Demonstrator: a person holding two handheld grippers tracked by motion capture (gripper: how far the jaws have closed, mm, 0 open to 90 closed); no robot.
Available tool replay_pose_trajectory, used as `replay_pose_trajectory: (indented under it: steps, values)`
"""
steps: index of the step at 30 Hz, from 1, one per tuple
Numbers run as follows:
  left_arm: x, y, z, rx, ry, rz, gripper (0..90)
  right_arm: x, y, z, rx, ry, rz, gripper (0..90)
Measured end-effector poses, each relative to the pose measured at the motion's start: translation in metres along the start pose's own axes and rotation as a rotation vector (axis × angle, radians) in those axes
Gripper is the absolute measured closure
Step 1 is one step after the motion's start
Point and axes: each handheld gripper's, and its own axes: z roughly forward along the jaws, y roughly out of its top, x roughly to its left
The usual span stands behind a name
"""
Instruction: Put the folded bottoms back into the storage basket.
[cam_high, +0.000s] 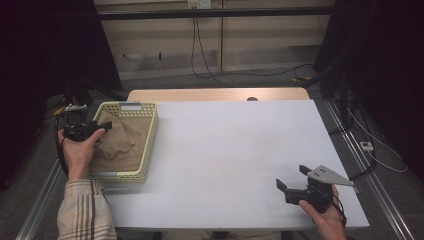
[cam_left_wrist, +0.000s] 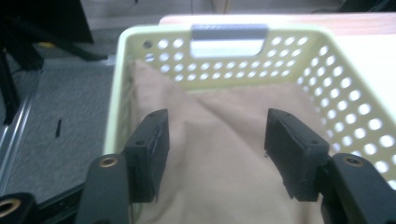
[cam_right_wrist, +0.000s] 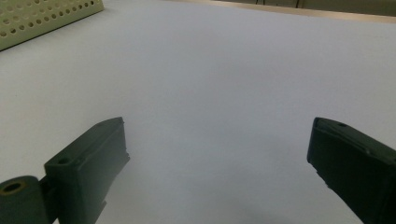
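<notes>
So there's one pale yellow perforated plastic basket (cam_left_wrist: 140, 42) with one crumpled tan cloth (cam_left_wrist: 224, 140) inside. Left gripper (cam_left_wrist: 217, 140) sits partly open right above that cloth, gripping nothing. Right gripper (cam_right_wrist: 219, 163) gapes wide over one bare white table (cam_right_wrist: 210, 70), empty.

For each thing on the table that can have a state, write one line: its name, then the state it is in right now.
Left tool: open, over the cloth, jaws clear of it.
Right tool: open, nothing between its jaws, low over the bare table.
Tan cloth: crumpled, lying inside the basket.
Yellow basket: upright at the table's left edge, holding the cloth.
</notes>
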Motion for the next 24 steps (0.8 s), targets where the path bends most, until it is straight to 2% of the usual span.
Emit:
replay_pose_trajectory:
  steps: [1, 3, 5, 7, 8, 9, 10, 11, 12, 13, 15, 16, 17, 18, 19, 24]
  values:
    - [-0.005, 0.001, 0.002, 0.0, -0.019, 0.021, 44.8, 0.0, 0.0, 0.0, -0.001, 0.0, -0.001, 4.8]
    - [-0.007, 0.0, 0.005, 0.004, -0.026, 0.029, 49.9, 0.0, 0.0, 0.0, 0.001, 0.001, -0.002, 4.9]
    - [-0.01, -0.002, 0.013, 0.051, -0.008, 0.042, 52.4, 0.0, 0.0, 0.0, 0.0, 0.001, -0.005, 4.8]
    - [-0.012, -0.005, 0.021, 0.09, -0.018, 0.072, 68.2, 0.0, 0.0, 0.0, 0.001, 0.003, -0.003, 4.9]
    - [-0.013, -0.008, 0.028, 0.131, -0.012, 0.083, 79.1, 0.0, 0.0, 0.0, 0.0, 0.003, -0.004, 4.9]
    - [-0.014, -0.009, 0.031, 0.153, -0.004, 0.078, 85.8, 0.0, 0.0, 0.0, 0.001, 0.004, -0.003, 4.8]
    - [-0.012, -0.011, 0.034, 0.177, -0.02, 0.088, 90.0, 0.0, 0.0, 0.001, 0.001, 0.004, -0.006, 4.8]
    - [-0.012, -0.011, 0.034, 0.177, -0.02, 0.088, 90.0, 0.0, 0.0, 0.001, 0.003, 0.004, -0.004, 4.8]
    - [-0.012, -0.014, 0.04, 0.214, -0.002, 0.103, 90.0, 0.0, 0.0, 0.001, 0.002, 0.004, -0.007, 4.9]
    - [-0.012, -0.014, 0.04, 0.214, -0.002, 0.103, 90.0, 0.0, 0.0, 0.001, 0.002, 0.004, -0.007, 4.9]
    - [-0.011, -0.015, 0.044, 0.247, 0.024, 0.089, 90.0, 0.0, 0.0, 0.001, 0.004, 0.004, -0.004, 4.9]
    - [-0.01, -0.015, 0.045, 0.259, 0.049, 0.089, 90.0, 0.0, 0.0, 0.001, 0.004, 0.004, -0.004, 4.9]
    - [-0.008, -0.016, 0.047, 0.285, 0.097, 0.071, 90.0, 0.0, 0.0, 0.001, 0.004, 0.004, -0.004, 4.9]
    - [-0.008, -0.016, 0.047, 0.285, 0.097, 0.071, 90.0, 0.0, 0.0, 0.001, 0.003, 0.003, -0.004, 4.9]
    - [-0.006, -0.017, 0.049, 0.32, 0.144, 0.06, 90.0, 0.0, 0.0, 0.001, 0.003, 0.003, -0.004, 4.9]
    - [-0.004, -0.02, 0.056, 0.388, 0.145, 0.045, 90.0, 0.0, -0.001, 0.001, 0.008, 0.0, -0.001, 4.9]
